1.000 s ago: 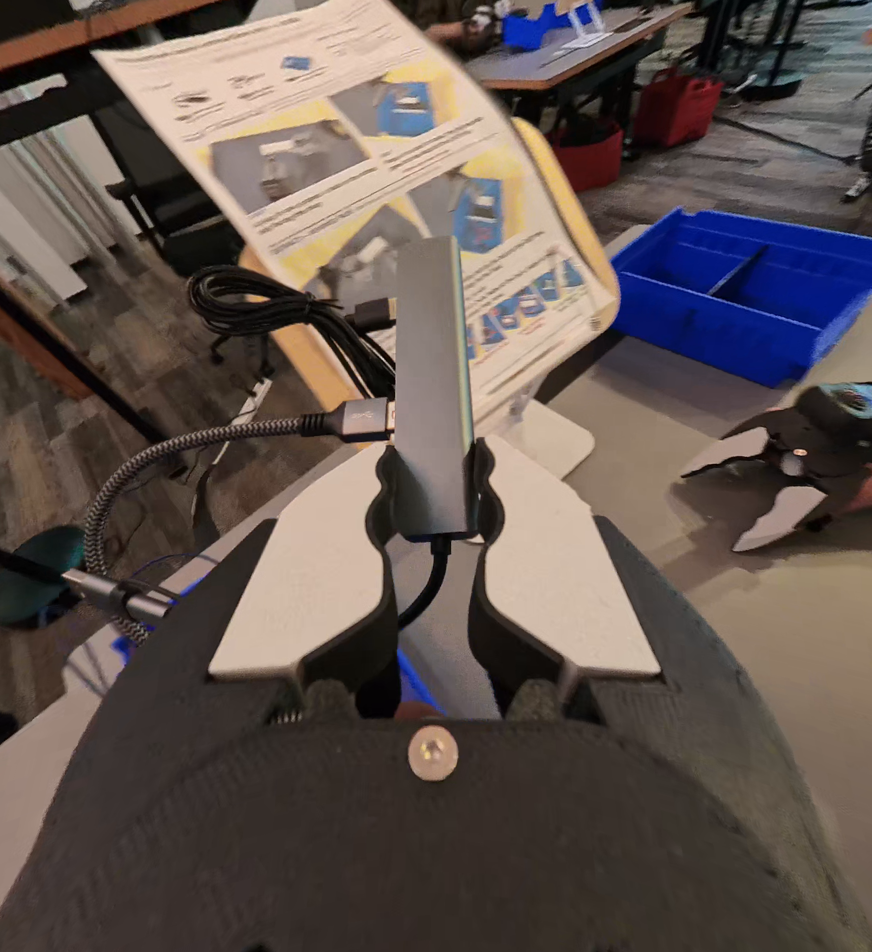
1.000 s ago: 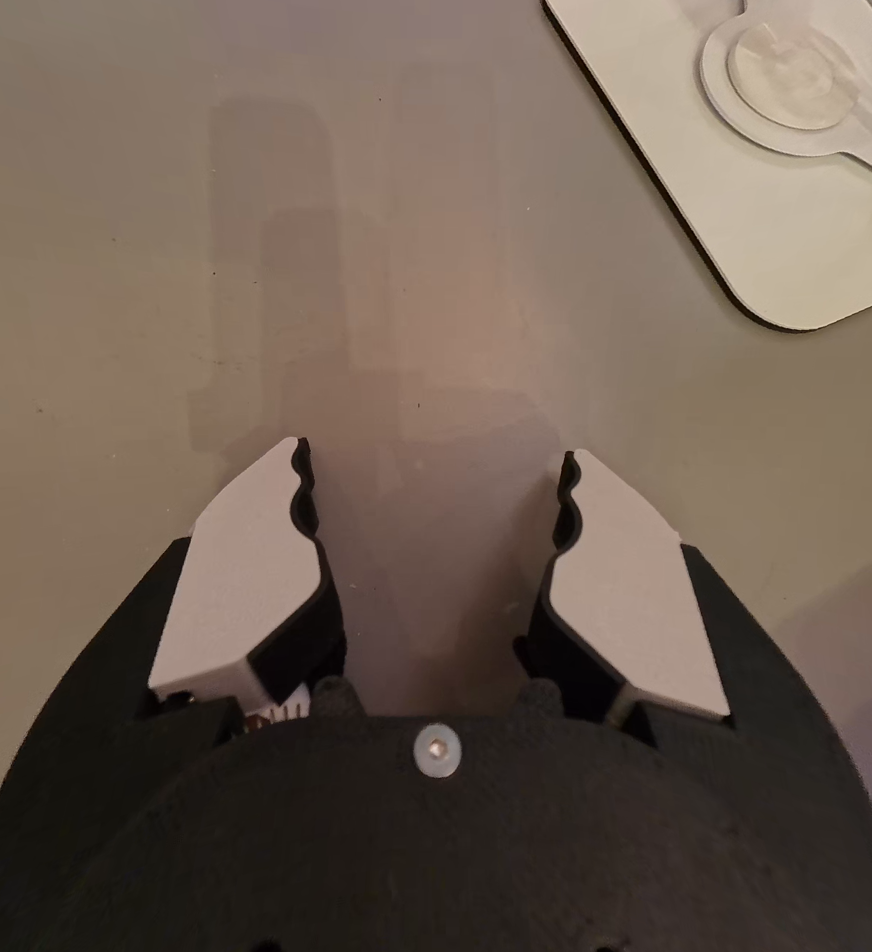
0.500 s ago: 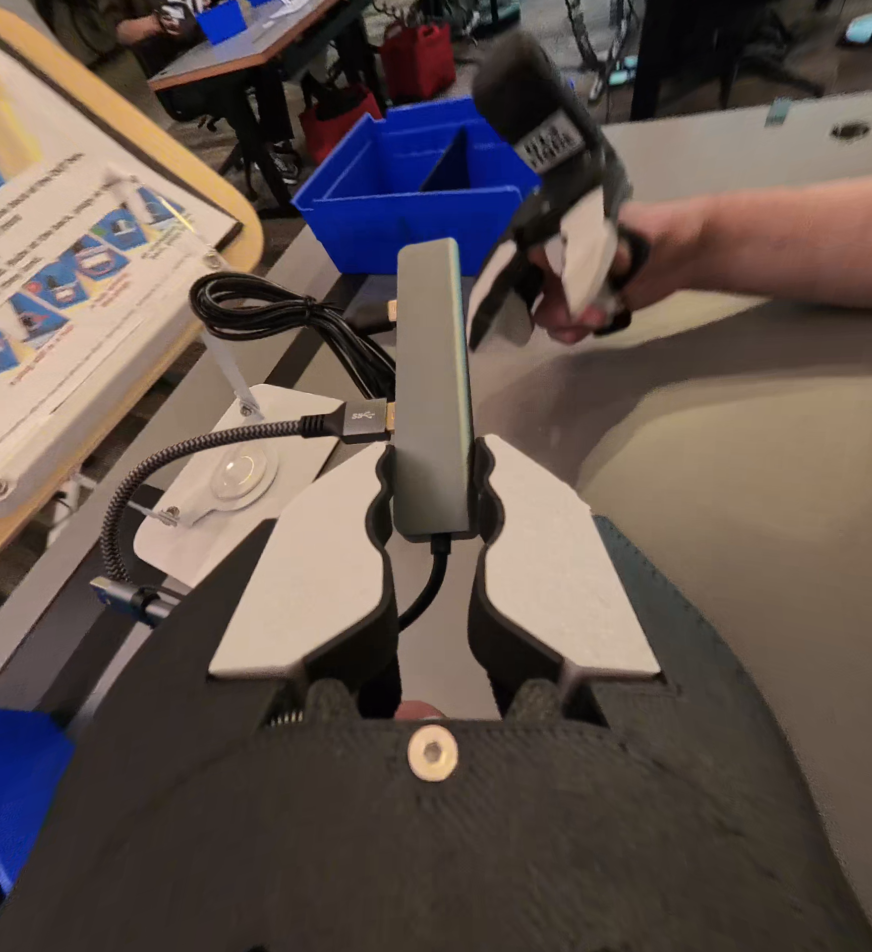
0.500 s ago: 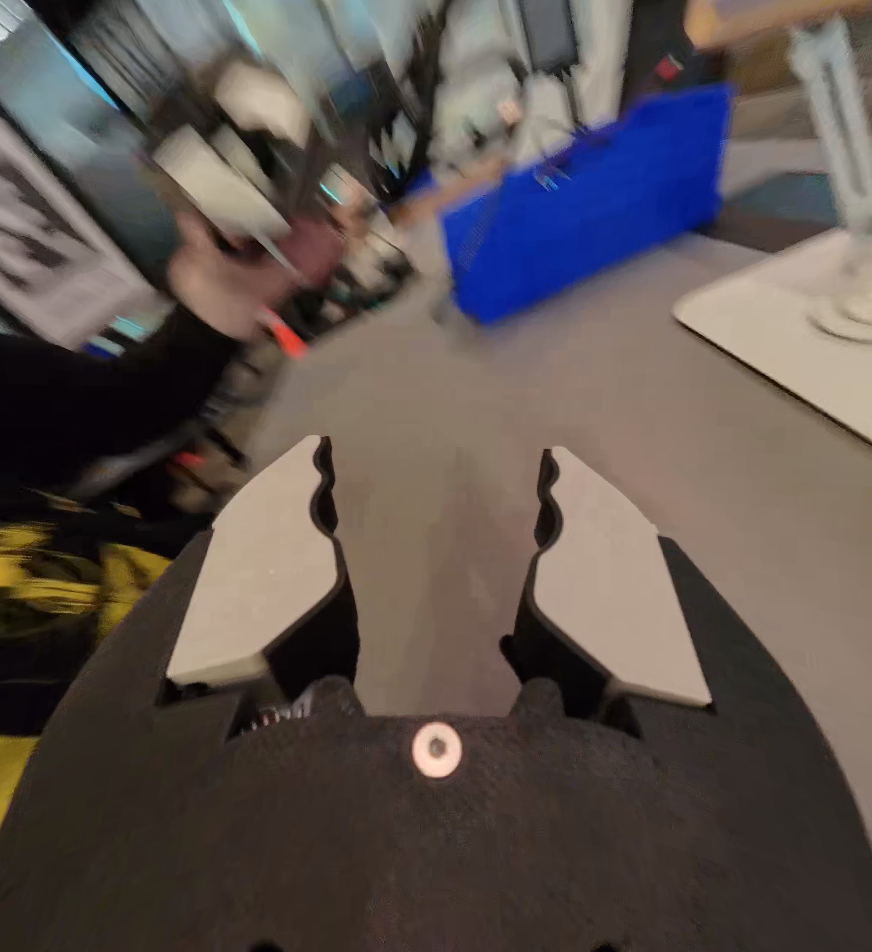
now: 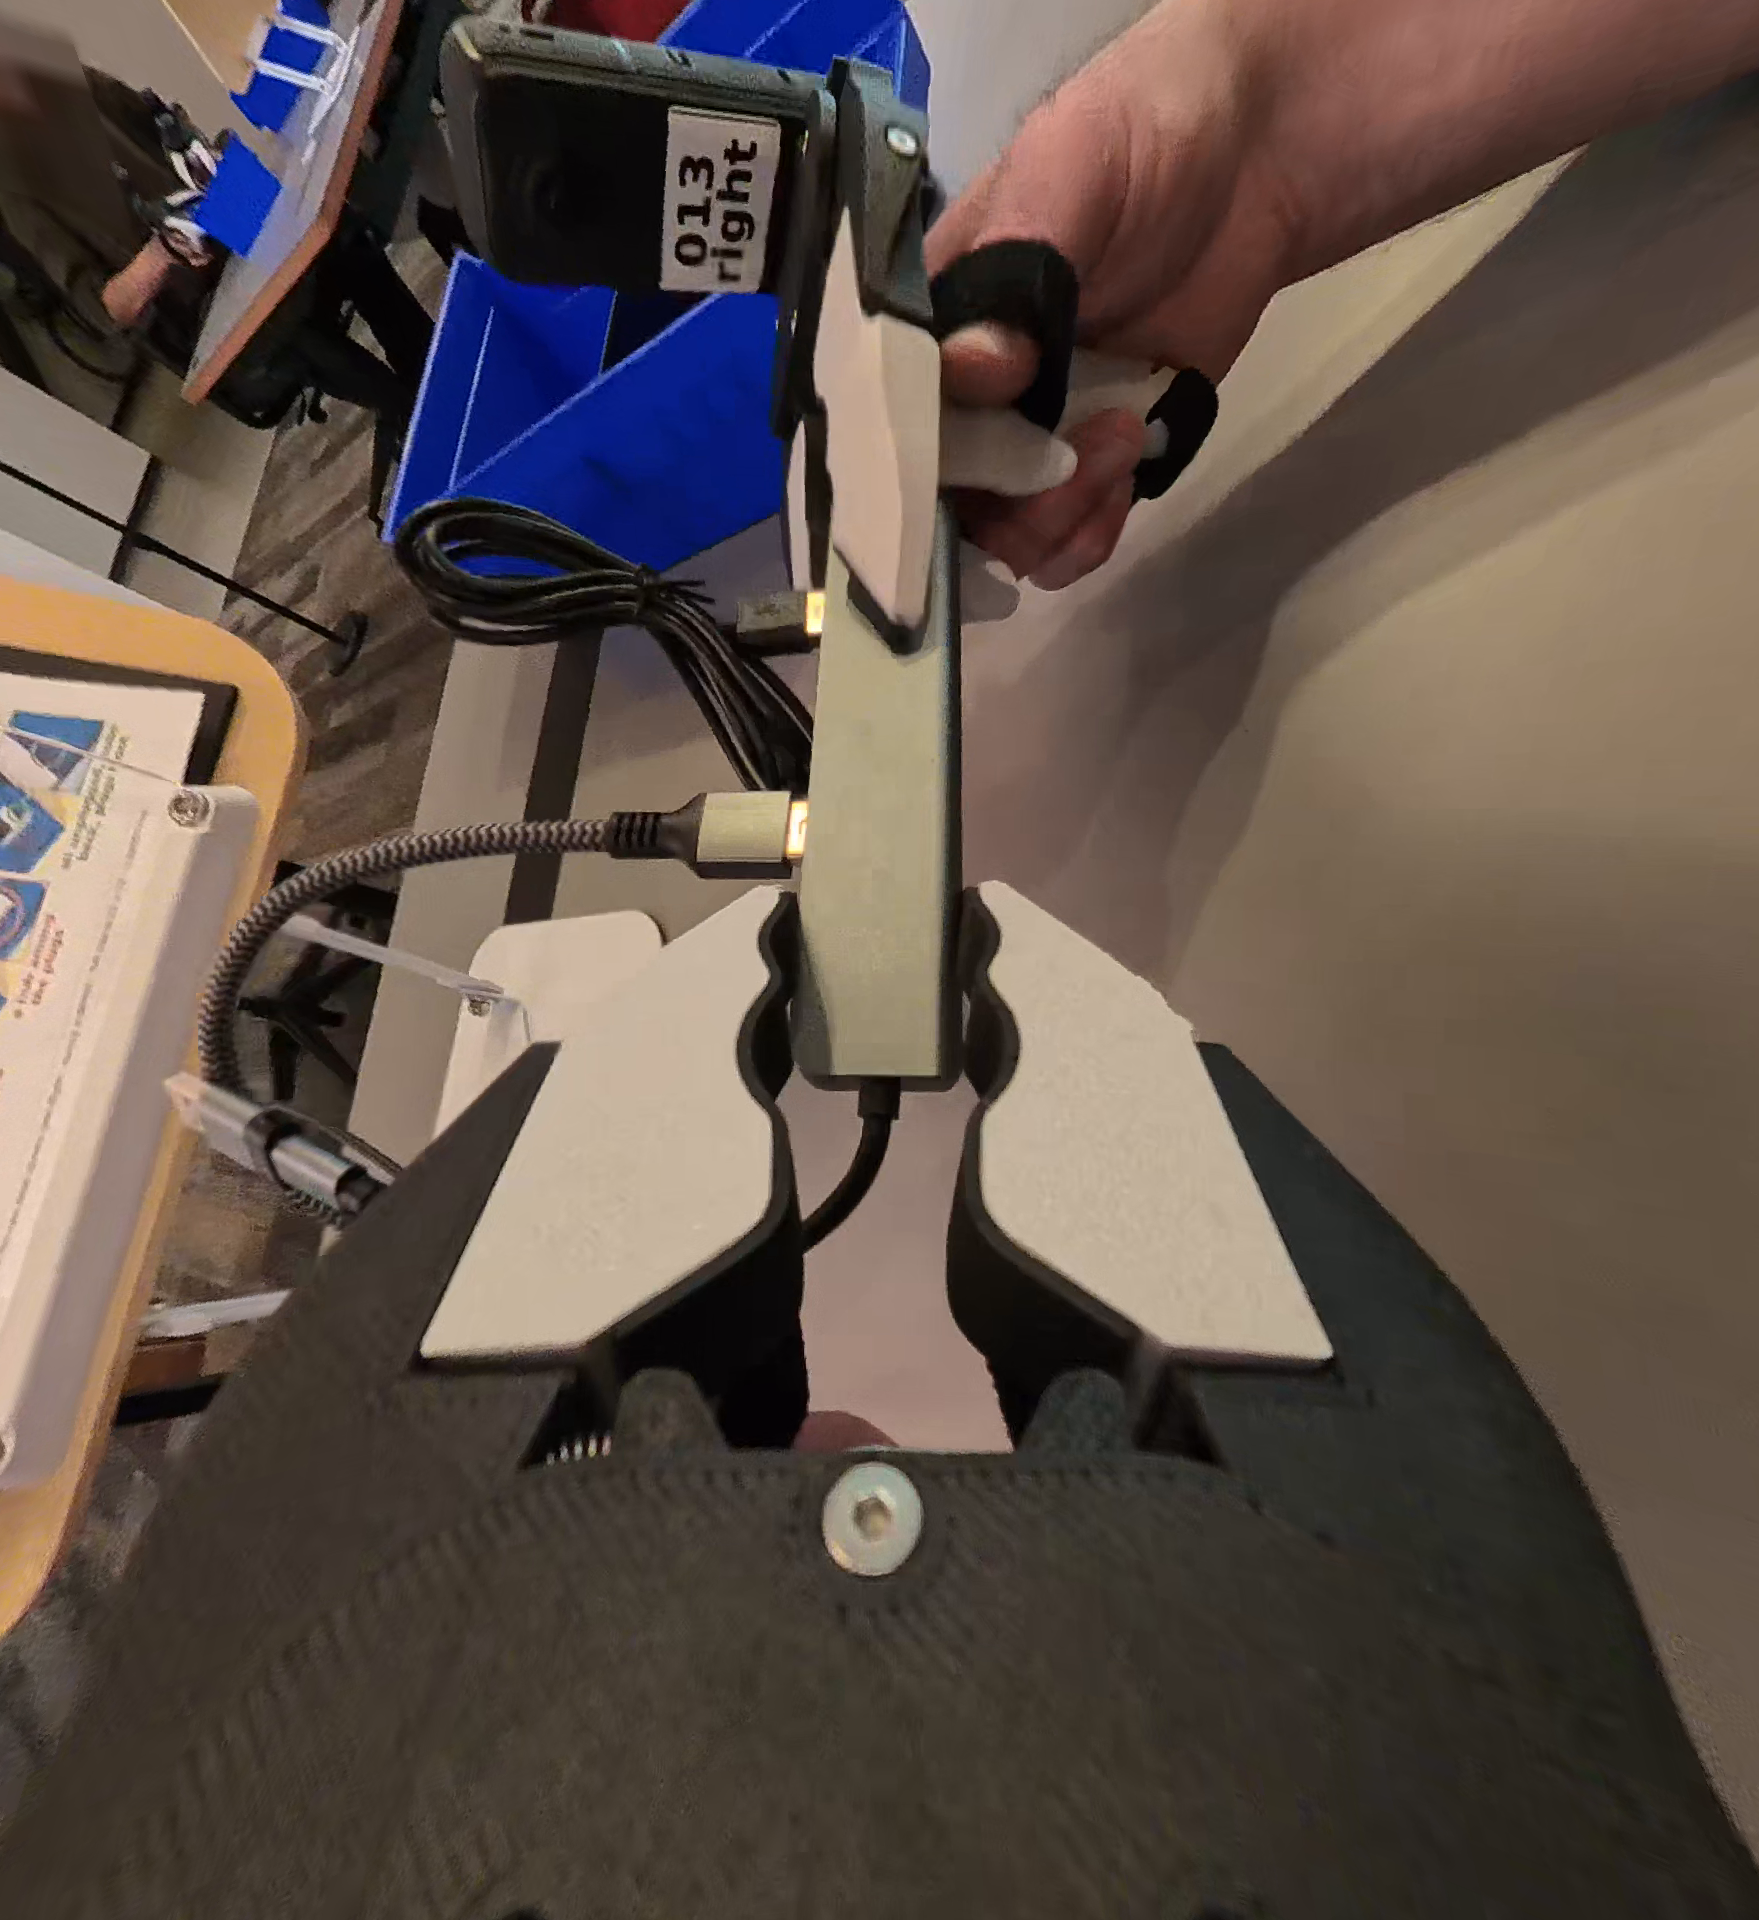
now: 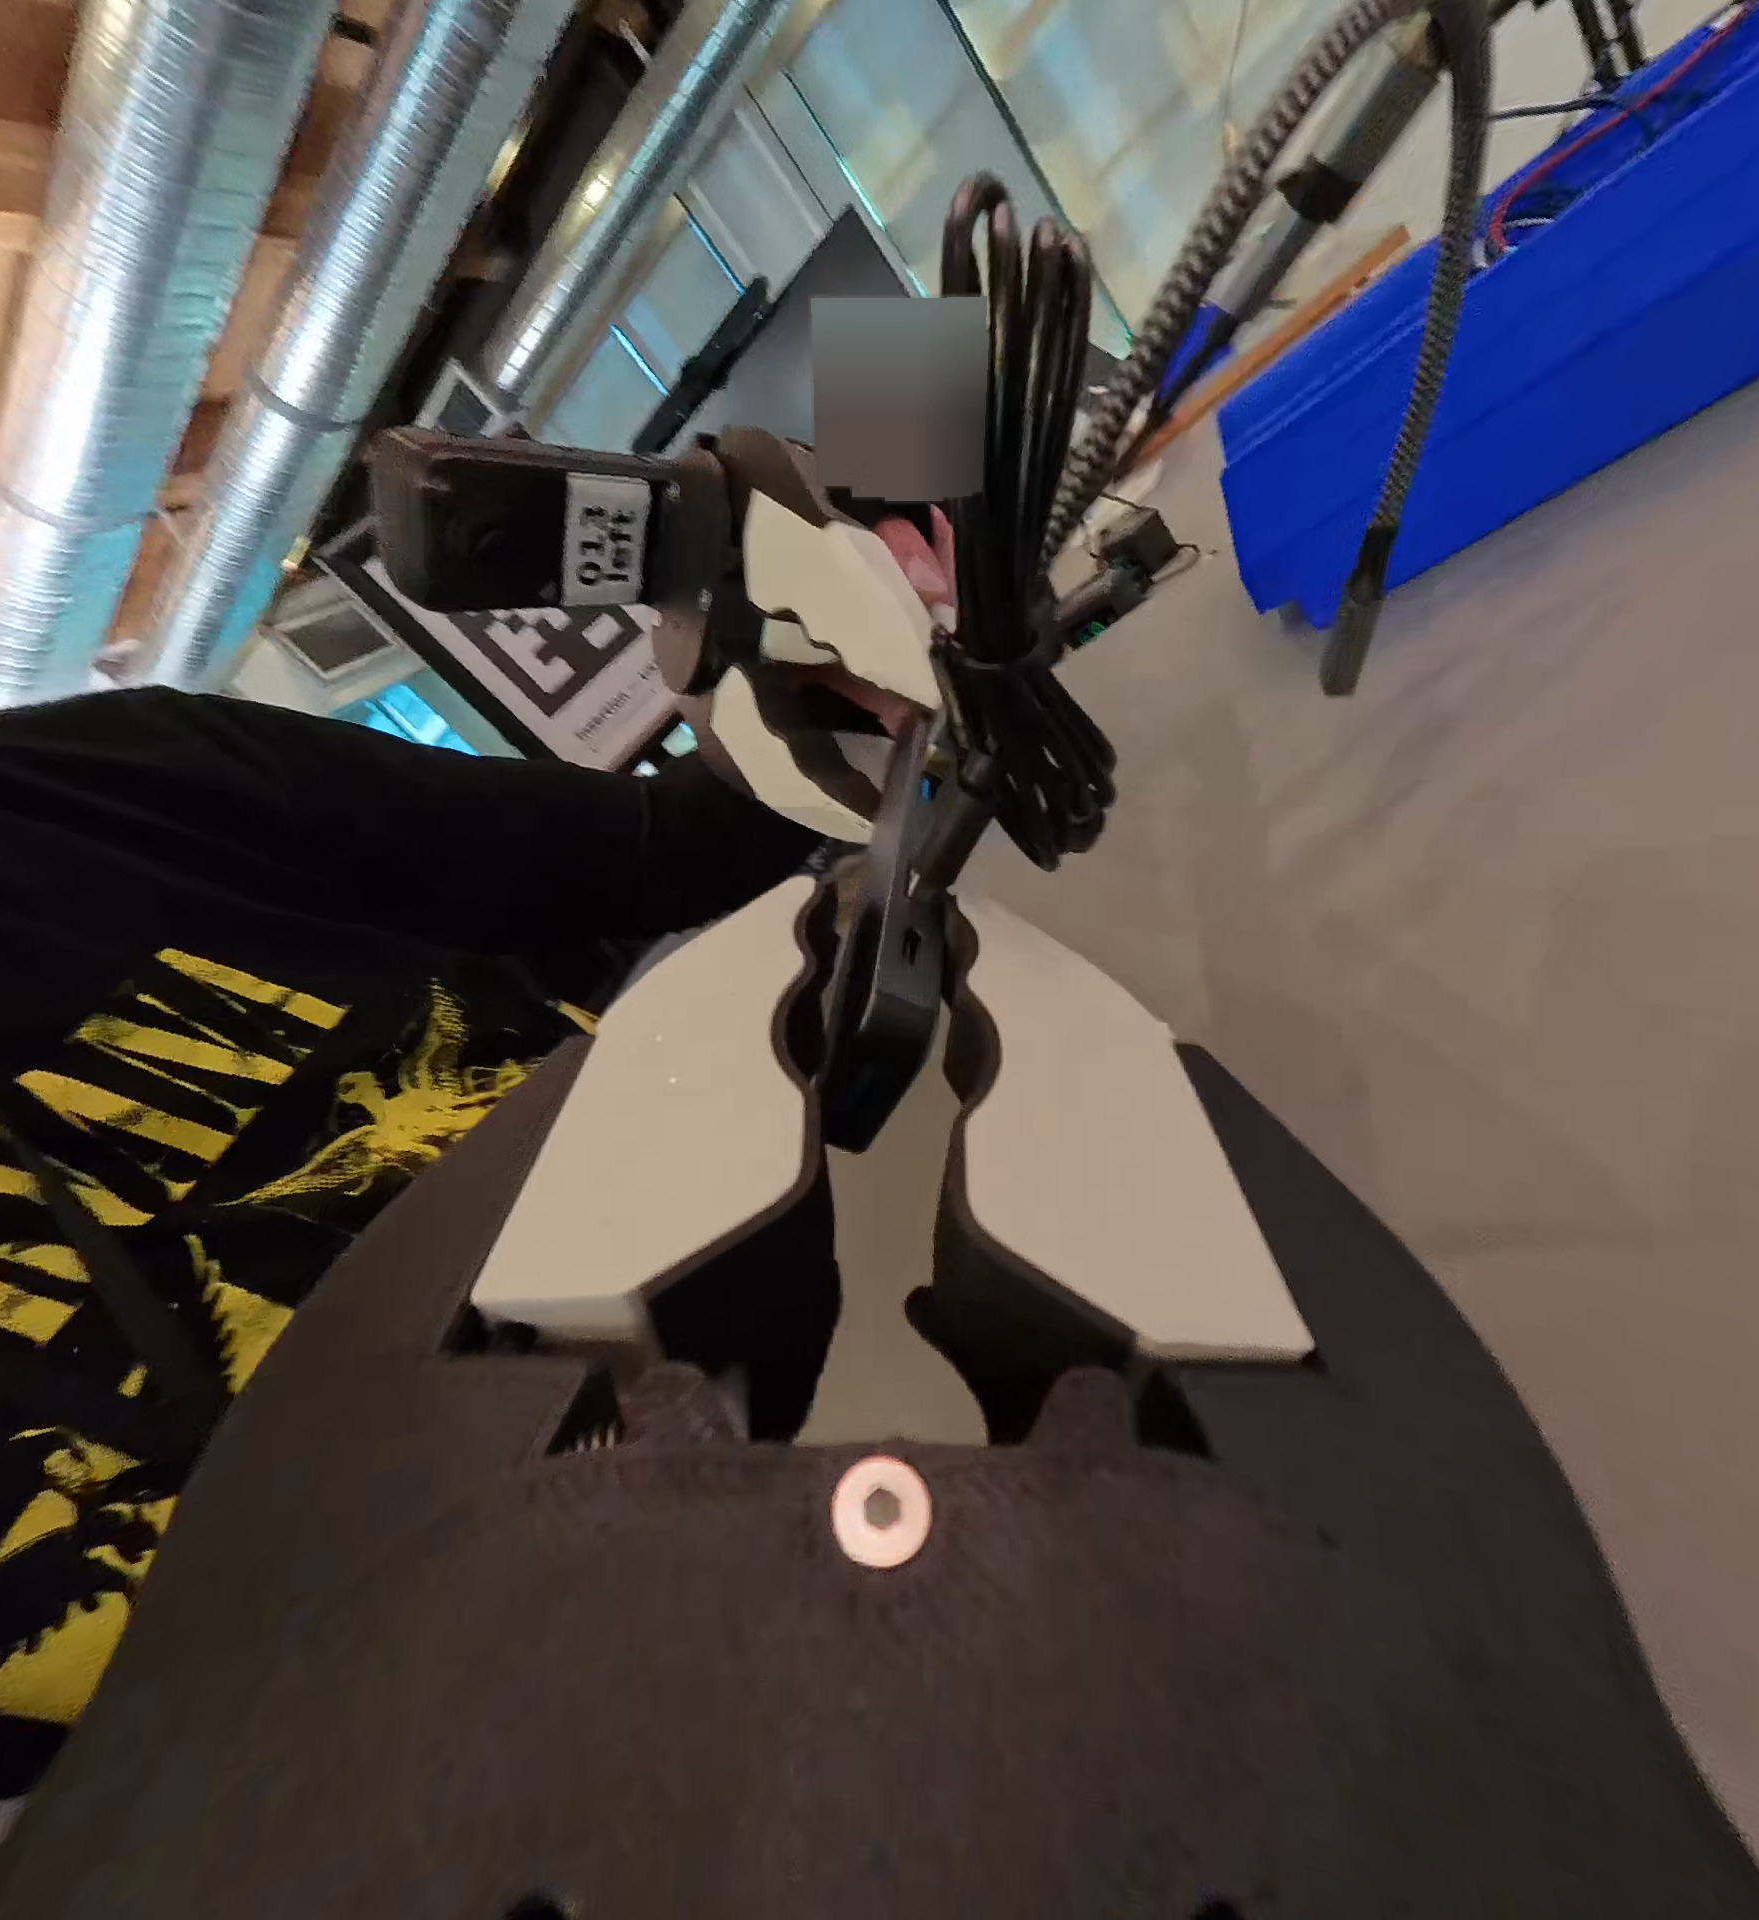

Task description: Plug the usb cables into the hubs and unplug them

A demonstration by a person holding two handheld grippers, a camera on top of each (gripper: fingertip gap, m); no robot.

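The left claw (image 5: pixel 875 997) is clamped on the near end of the grey hub (image 5: pixel 880 831), both pads pressed against its long sides, low in the centre of the left wrist view. The hub's long axis runs straight up the frame, away from the claw, held clear above the grey tabletop (image 5: pixel 1477 935). At the far end, upper centre, the right claw (image 5: pixel 880 582) has closed across the same hub, so the bar is pinched at both ends. In the right wrist view that grip shows edge-on: the right claw (image 6: pixel 880 997) is narrowed onto the dark slim end of the hub (image 6: pixel 896 977), with the left claw facing it from the upper middle of the frame.

Two cables sit in the hub's left-hand edge. The braided cable (image 5: pixel 501 842) has its silver plug (image 5: pixel 740 836) seated just above the left claw's tip, sticking out at a right angle to the hub's axis. Farther up, the black cable (image 5: pixel 584 592) plugs in close beside the right claw's tips, its coil bundled at upper left.

Here's what matters: both plugs must pull out leftward, across the hub's length. The right claw looks nearer the black plug, the left claw nearer the braided one, but each is busy holding the hub, so one would have to let go first.
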